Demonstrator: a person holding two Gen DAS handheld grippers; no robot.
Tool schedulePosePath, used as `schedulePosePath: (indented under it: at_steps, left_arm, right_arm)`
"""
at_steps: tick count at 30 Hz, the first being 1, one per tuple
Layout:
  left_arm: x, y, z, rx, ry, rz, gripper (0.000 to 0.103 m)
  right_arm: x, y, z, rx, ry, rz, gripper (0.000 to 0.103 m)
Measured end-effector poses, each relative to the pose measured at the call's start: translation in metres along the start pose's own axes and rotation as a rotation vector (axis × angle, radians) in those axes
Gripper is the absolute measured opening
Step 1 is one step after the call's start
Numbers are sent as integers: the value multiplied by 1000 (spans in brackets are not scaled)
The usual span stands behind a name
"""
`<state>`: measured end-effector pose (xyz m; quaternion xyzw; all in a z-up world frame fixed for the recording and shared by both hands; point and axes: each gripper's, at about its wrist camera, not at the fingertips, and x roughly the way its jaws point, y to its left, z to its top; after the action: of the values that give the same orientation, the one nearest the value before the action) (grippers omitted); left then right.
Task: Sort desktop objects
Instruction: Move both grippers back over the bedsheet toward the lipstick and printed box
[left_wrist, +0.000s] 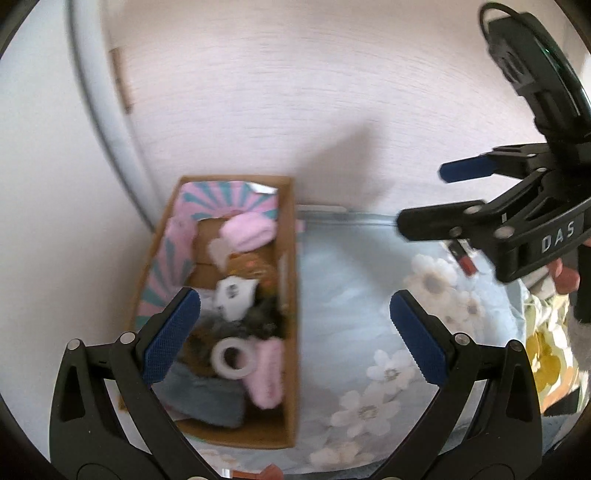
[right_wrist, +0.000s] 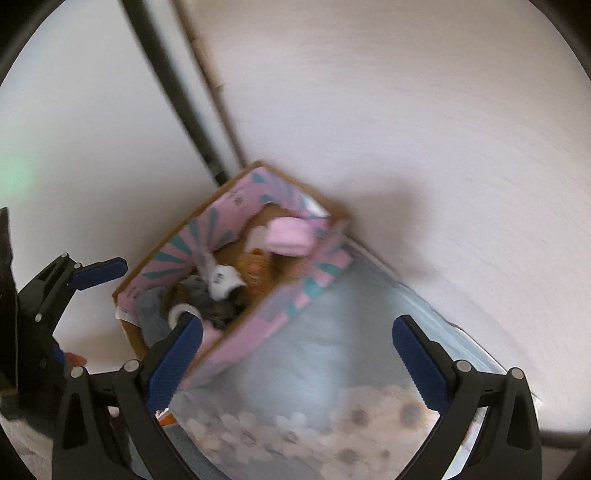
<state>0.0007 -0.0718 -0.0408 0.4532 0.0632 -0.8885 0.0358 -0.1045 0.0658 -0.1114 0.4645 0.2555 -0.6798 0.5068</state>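
A cardboard box (left_wrist: 291, 280) with pink and teal lining stands against the wall on a pale blue floral cloth (left_wrist: 351, 295). It holds a white tape roll (left_wrist: 232, 356), pink soft items (left_wrist: 247, 229), a white piece (left_wrist: 234, 295) and grey cloth (left_wrist: 207, 398). My left gripper (left_wrist: 295, 332) hangs open and empty above the box's right wall. My right gripper (left_wrist: 424, 197) is open and empty off to the right. From the right wrist, the right gripper (right_wrist: 295, 350) hovers open over the cloth beside the box (right_wrist: 240, 328). The tape roll (right_wrist: 181, 312) shows inside. The left gripper (right_wrist: 92, 306) is at the far left.
A small red and black tube (left_wrist: 463, 258) lies on the cloth under the right gripper. A hand (left_wrist: 565, 277) holds that gripper. Yellow-flowered fabric (left_wrist: 543, 354) lies at the right edge. Something orange (left_wrist: 271, 472) peeks in at the bottom. White wall rises behind.
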Motion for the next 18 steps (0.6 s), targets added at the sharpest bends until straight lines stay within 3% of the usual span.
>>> schedulePosePath:
  at_steps: [9, 18]
  left_arm:
    - [14, -75, 11, 148, 0, -87, 103]
    - [60, -166, 11, 238, 82, -211, 102]
  right_arm:
    - [-60, -83, -68, 42, -57, -148, 102]
    - [-84, -169, -132, 76, -14, -213, 102]
